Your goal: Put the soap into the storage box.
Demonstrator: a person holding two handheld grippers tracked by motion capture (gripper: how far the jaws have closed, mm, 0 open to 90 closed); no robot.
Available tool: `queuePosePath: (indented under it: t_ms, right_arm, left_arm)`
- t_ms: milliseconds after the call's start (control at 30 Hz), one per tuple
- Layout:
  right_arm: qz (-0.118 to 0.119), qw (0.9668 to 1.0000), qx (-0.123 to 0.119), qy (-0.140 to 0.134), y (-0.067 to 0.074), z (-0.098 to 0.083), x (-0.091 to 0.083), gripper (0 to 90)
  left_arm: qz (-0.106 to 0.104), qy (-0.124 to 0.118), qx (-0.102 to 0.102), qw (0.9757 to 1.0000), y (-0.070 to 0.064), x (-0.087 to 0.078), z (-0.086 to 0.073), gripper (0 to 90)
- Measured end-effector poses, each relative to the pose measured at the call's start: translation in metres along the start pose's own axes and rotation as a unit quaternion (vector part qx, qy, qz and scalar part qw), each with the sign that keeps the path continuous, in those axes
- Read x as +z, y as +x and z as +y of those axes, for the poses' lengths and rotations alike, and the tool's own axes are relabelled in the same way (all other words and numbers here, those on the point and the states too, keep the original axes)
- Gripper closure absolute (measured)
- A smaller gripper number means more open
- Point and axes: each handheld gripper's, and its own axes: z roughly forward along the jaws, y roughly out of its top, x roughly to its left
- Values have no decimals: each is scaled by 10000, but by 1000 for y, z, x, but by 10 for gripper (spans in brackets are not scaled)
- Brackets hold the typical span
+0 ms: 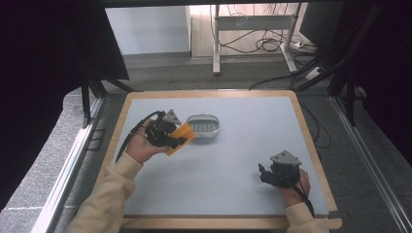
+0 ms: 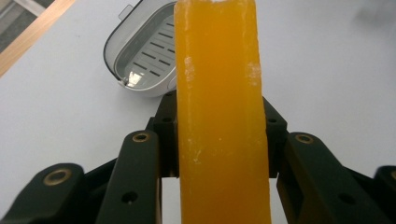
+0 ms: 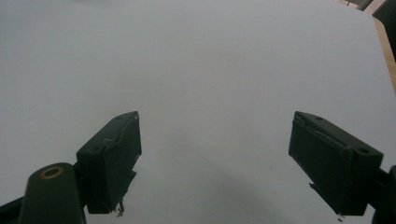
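An orange soap bar (image 1: 181,138) (image 2: 219,116) is clamped between the jaws of my left gripper (image 1: 176,138) (image 2: 219,135), which is shut on it at the table's left. Just beyond the bar sits an oval white soap dish (image 1: 204,127) (image 2: 140,60) with a slotted grey insert, nothing in it. The bar hangs beside the dish, apart from it. My right gripper (image 1: 265,174) (image 3: 215,154) rests at the front right, open, with bare table between its jaws.
The grey table top (image 1: 233,160) has a wooden rim (image 1: 311,145). Dark curtains and metal frame posts stand at both sides. A desk frame with cables stands on the floor beyond the far edge.
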Motion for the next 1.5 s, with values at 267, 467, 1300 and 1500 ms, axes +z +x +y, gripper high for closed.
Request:
queuePosePath:
  t_ms: [267, 467, 1300, 1500]
  right_arm:
    - [-24, 10000, 41, 18, -3, -1, 0, 173]
    - [-41, 10000, 53, 18, -4, -1, 0, 173]
    - [-44, 9999, 74, 67, -4, -2, 0, 173]
    - [-40, 9999, 76, 65, -5, -2, 0, 174]
  left_arm:
    - [91, 42, -10, 9999, 6, -1, 3, 620]
    - [35, 72, -25, 10000, 10, -2, 6, 620]
    - [27, 221, 74, 9997, 18, 11, 26, 621]
    - [-101, 208, 149, 9996, 18, 19, 31, 621]
